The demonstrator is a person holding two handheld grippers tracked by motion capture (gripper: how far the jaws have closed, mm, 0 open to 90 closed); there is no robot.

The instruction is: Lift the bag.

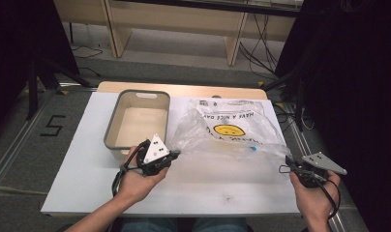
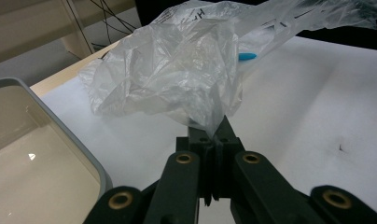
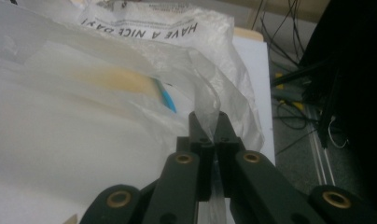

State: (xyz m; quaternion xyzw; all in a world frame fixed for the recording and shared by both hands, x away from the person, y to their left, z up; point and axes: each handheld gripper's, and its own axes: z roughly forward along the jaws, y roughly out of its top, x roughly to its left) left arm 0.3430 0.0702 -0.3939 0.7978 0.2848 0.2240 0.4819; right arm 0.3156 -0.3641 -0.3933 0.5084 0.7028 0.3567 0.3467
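The left gripper [image 2: 213, 128] is seen with its jaws pressed together, a bunched edge of the clear plastic bag [image 2: 177, 70] pinched between them. In the left gripper view the film rises crumpled from the jaw tips and spreads away over the white board [image 2: 317, 107]. A small blue item [image 2: 247, 56] is seen through the film farther off.

The right gripper [image 3: 209, 122] is likewise closed on the bag [image 3: 84, 116]: a thin fold of film is caught between its jaw tips. In the right gripper view the print "HAVE A NICE DAY!" is read upside down on the bag's far part.

In the high view the bag [image 1: 227, 128] lies on the right half of the board [image 1: 87, 164], stretched between the left gripper [image 1: 175, 154] at its near left corner and the right gripper [image 1: 286, 162] at its near right corner. A yellow smiley face is printed on it. A grey-rimmed tub [image 1: 112, 123] stands just left of the bag, beside the left gripper. Each gripper is held by a hand entering from the near edge.
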